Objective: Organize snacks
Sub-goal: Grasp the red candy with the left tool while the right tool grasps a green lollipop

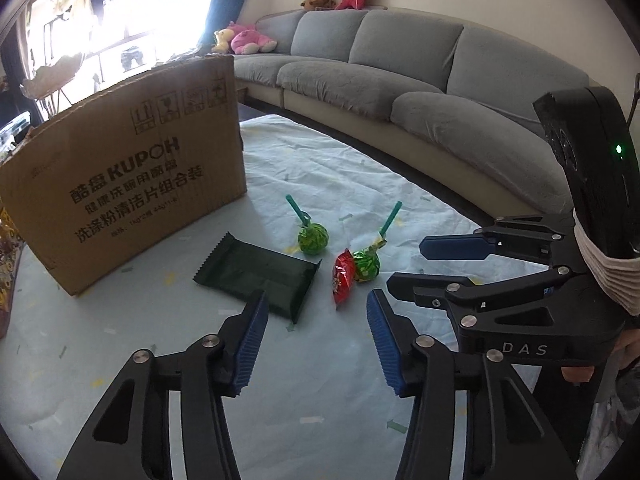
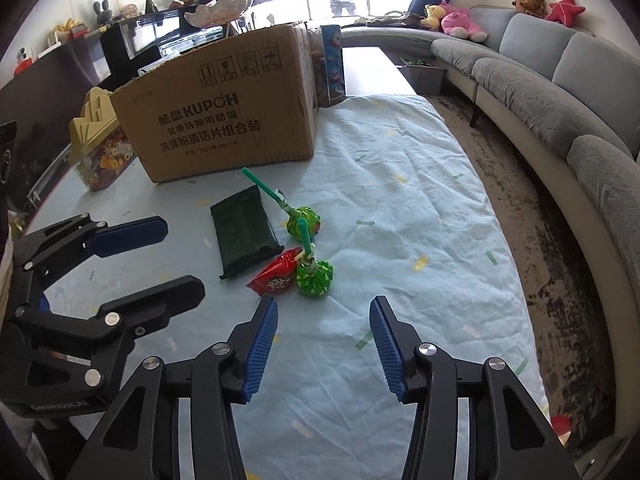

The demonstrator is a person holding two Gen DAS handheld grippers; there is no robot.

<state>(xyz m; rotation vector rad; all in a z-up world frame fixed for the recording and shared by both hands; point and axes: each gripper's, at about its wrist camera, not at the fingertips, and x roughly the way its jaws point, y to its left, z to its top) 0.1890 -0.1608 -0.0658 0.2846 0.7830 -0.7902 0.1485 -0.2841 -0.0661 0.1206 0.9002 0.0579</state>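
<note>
We are holding the left gripper (image 1: 316,344) above the pale blue cloth (image 1: 340,184) on the table, its blue pads parted at a middling width with nothing between them; the dark green packet (image 1: 256,278) is lying just beyond its left pad. We are holding the right gripper (image 2: 324,346) the same way, part open and empty; the near lollipop (image 2: 314,276) and the red candy (image 2: 276,276) are lying just ahead of it, touching each other. The far lollipop (image 2: 302,222) is lying beside the packet's far corner, its teal stick pointing toward the cardboard box (image 2: 216,116); the box is standing open-topped at the far side of the cloth, with a printed carton (image 2: 332,66) upright behind it and a yellow-lidded jar (image 2: 100,148) just to its left. A grey sofa (image 1: 400,80) is curving round the table, soft toys sitting along its back.
</note>
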